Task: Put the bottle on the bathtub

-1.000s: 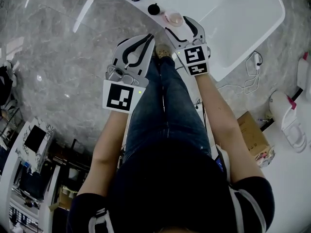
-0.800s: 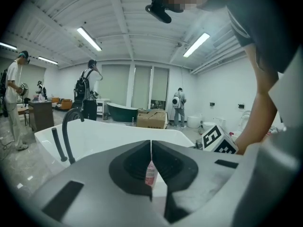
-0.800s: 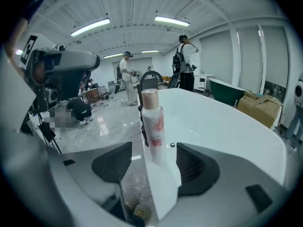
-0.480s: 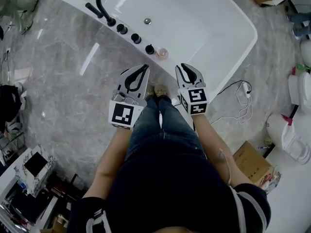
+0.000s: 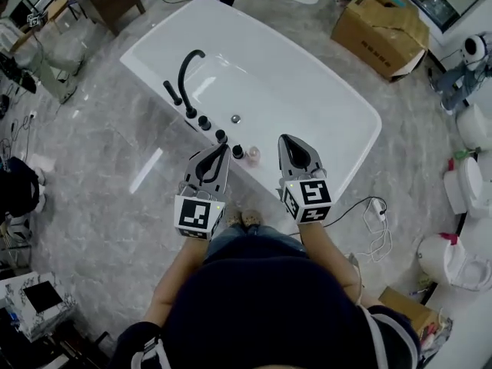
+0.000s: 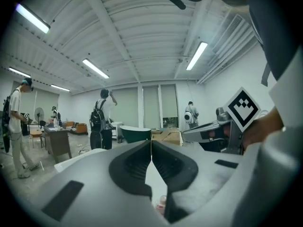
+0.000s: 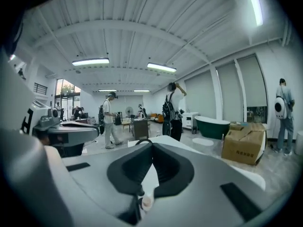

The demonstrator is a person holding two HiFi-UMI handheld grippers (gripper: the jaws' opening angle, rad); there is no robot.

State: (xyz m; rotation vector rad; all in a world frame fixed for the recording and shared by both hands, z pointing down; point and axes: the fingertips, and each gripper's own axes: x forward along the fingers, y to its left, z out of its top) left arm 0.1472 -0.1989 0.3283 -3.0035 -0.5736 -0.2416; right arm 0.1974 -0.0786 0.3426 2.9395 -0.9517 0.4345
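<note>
A small pink bottle (image 5: 252, 156) stands upright on the near rim of the white bathtub (image 5: 323, 91), beside the row of black knobs (image 5: 221, 135). My left gripper (image 5: 224, 145) is shut and empty, its tip just left of the bottle. My right gripper (image 5: 285, 138) is also shut and empty, a little to the bottle's right. The left gripper view shows the bottle (image 6: 162, 203) low down, below the closed jaws of the left gripper (image 6: 151, 143). The right gripper view likewise shows the bottle (image 7: 147, 202) beneath the right gripper (image 7: 152, 144).
A black curved faucet (image 5: 188, 68) rises from the tub's rim. A cardboard box (image 5: 380, 25) sits beyond the tub, white toilets (image 5: 465, 187) stand at right, and a white cable (image 5: 377, 217) lies on the marble floor. Several people stand in the room behind.
The view has pulled back, so the whole tub shows. Both grippers have drawn away from the bottle, which stays on the rim. The right jaws, apart a second ago, are closed.
</note>
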